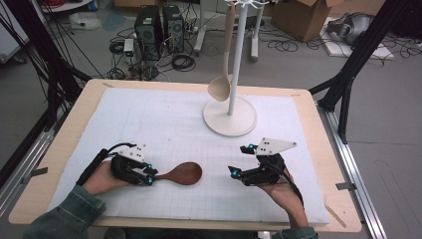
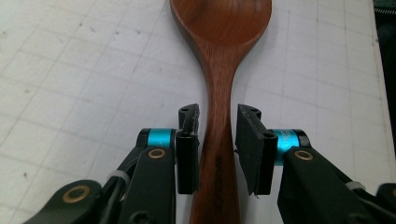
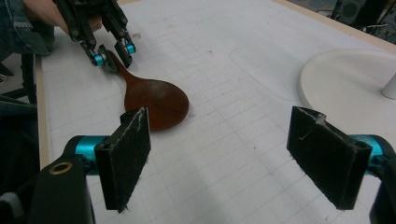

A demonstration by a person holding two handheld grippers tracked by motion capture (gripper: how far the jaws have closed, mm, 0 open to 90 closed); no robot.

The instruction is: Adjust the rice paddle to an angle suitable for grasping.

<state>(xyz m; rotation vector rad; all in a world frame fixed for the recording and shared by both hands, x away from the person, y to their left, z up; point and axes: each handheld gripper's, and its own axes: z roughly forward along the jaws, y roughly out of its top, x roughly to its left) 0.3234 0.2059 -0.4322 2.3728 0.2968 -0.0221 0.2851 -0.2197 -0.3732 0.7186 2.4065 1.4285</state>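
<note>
A dark wooden spoon (image 1: 184,173) lies flat on the white grid mat (image 1: 164,124), bowl to the right. My left gripper (image 1: 151,178) straddles its handle. In the left gripper view the handle (image 2: 217,116) runs between the two pads with a thin gap on each side, so the gripper (image 2: 217,126) is open around it. The right gripper view shows the spoon (image 3: 156,102) and that left gripper (image 3: 112,51) at the handle's end. My right gripper (image 1: 237,159) rests on the mat to the spoon's right, and stands wide open (image 3: 229,158) with nothing between its pads.
A white rack with a round base (image 1: 230,117) stands at the back centre of the mat, a pale ladle (image 1: 220,88) hanging from it. Its base (image 3: 345,79) lies ahead of the right gripper. The wooden table edge (image 1: 318,124) frames the mat.
</note>
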